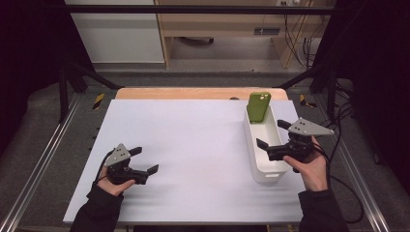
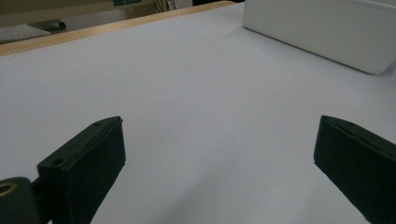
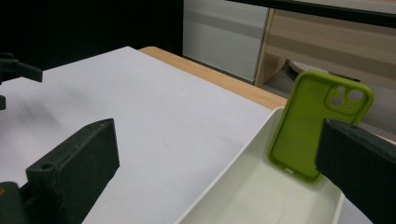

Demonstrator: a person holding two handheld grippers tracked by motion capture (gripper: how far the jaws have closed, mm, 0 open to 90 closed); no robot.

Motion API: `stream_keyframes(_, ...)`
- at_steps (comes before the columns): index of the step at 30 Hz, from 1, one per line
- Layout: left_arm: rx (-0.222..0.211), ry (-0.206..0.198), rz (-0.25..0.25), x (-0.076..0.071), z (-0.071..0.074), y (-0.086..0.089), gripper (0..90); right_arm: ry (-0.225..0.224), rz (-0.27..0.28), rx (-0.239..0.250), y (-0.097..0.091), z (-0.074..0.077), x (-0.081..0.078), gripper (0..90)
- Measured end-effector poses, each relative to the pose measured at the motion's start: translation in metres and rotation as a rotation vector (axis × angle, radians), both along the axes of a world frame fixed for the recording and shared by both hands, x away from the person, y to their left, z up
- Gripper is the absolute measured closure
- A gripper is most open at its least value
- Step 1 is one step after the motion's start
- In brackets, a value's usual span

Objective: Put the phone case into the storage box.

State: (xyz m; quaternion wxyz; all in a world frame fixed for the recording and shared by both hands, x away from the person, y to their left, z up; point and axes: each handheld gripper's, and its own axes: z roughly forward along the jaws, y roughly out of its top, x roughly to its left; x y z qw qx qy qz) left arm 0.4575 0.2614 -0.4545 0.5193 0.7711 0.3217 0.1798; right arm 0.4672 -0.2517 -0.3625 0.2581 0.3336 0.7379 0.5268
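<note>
I have one white-topped bench (image 1: 193,154) filling the middle of the high view, and on it, right of centre, one long white plastic bin (image 1: 263,145). One lime-green phone case (image 1: 258,107) stands tilted against the bin's far end, near the upper right of the right gripper view. My two tongs are both released and empty: the right tongs (image 1: 271,137) hover over the bin's near half, the left tongs (image 1: 144,160) sit low at lower left, well apart. My worry: reaching in, a jaw may clip the bin wall and shove it, toppling the case flat.
</note>
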Motion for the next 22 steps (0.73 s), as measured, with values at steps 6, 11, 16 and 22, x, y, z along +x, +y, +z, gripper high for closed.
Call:
stream_keyframes(6, -0.011, -0.003, -0.007, 0.000, 0.001, 0.000, 2.0, 0.011, -0.007, 0.020, -0.010, -0.018, -0.009, 0.4)
stream_keyframes(11, -0.015, -0.006, -0.010, -0.001, 0.002, 0.001, 2.0, 0.010, 0.009, 0.039, -0.020, -0.032, -0.017, 0.4)
stream_keyframes(16, -0.017, -0.013, -0.015, -0.002, 0.003, 0.000, 2.0, 0.009, -0.003, 0.058, -0.029, -0.042, -0.023, 0.5)
stream_keyframes(22, -0.020, -0.015, -0.017, -0.002, 0.003, 0.000, 2.0, -0.005, -0.004, 0.099, -0.042, -0.047, -0.028, 0.4)
